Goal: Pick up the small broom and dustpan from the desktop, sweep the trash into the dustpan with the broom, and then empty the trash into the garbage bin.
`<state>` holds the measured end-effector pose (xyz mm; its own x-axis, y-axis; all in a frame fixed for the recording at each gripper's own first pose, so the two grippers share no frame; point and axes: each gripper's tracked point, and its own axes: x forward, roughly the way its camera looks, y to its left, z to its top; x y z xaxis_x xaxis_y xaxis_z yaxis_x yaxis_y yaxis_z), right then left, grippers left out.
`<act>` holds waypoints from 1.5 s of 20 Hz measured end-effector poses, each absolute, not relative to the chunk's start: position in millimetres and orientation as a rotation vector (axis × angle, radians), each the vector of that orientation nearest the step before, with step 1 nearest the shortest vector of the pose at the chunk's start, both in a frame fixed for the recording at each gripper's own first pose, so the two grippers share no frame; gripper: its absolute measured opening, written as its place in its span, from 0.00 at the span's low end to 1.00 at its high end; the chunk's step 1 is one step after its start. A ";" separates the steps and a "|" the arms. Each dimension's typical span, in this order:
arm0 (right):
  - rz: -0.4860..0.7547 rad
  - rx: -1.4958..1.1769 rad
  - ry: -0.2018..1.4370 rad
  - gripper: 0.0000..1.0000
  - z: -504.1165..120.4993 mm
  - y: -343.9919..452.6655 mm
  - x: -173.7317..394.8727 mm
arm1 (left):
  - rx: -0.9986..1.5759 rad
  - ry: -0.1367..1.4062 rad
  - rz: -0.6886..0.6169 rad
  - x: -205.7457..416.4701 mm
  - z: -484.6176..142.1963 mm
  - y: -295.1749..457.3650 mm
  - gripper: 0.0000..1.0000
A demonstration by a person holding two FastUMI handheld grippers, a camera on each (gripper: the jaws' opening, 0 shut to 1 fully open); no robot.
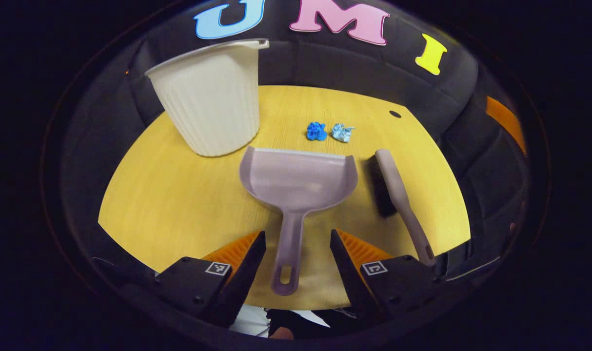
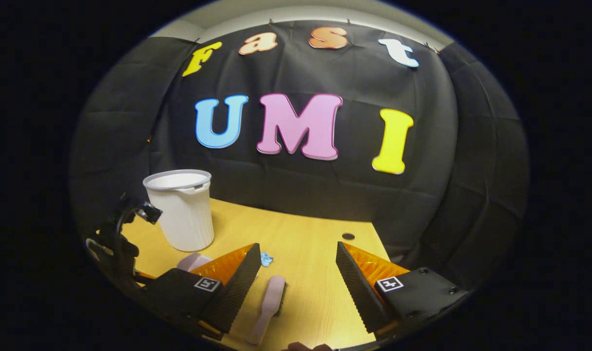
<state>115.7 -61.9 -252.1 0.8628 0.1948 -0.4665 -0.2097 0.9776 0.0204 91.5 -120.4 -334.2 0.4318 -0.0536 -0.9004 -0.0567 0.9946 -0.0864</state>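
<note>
dustpan (image 1: 298, 180) lies flat on the wooden desktop (image 1: 179, 204), handle toward the camera, running between the left gripper (image 1: 298, 248) fingers. jaws wide, not touching the handle. small broom (image 1: 398, 195) lies just right of the dustpan, handle toward the near edge, bristles on its left side. two crumpled paper scraps sit side by side beyond the pan mouth, dark blue scrap (image 1: 316, 131) and pale blue scrap (image 1: 343, 132). white ribbed garbage bin (image 1: 210, 102) stands upright at back left, close to the pan's left corner. right gripper view: right gripper (image 2: 298, 273) above the desktop, jaws wide, holding nothing, broom (image 2: 269, 307) below between its fingers, bin (image 2: 184, 209) at left, other gripper at far left.
</note>
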 end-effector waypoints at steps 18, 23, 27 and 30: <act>0.253 -0.049 0.858 1.00 -338.8 -69.3 78.9 | -0.038 1.397 -0.035 128.1 -372.0 -114.1 0.31; 0.292 -0.007 1.029 1.00 -355.9 -51.0 60.9 | -0.037 1.404 -0.050 128.6 -372.3 -114.0 0.31; 0.279 0.042 1.258 1.00 -389.4 -38.5 41.3 | -0.064 1.383 -0.054 126.6 -372.2 -113.2 0.30; 0.264 0.002 1.427 0.98 -413.2 -37.3 25.0 | -0.093 1.356 -0.065 117.9 -372.5 -112.8 0.31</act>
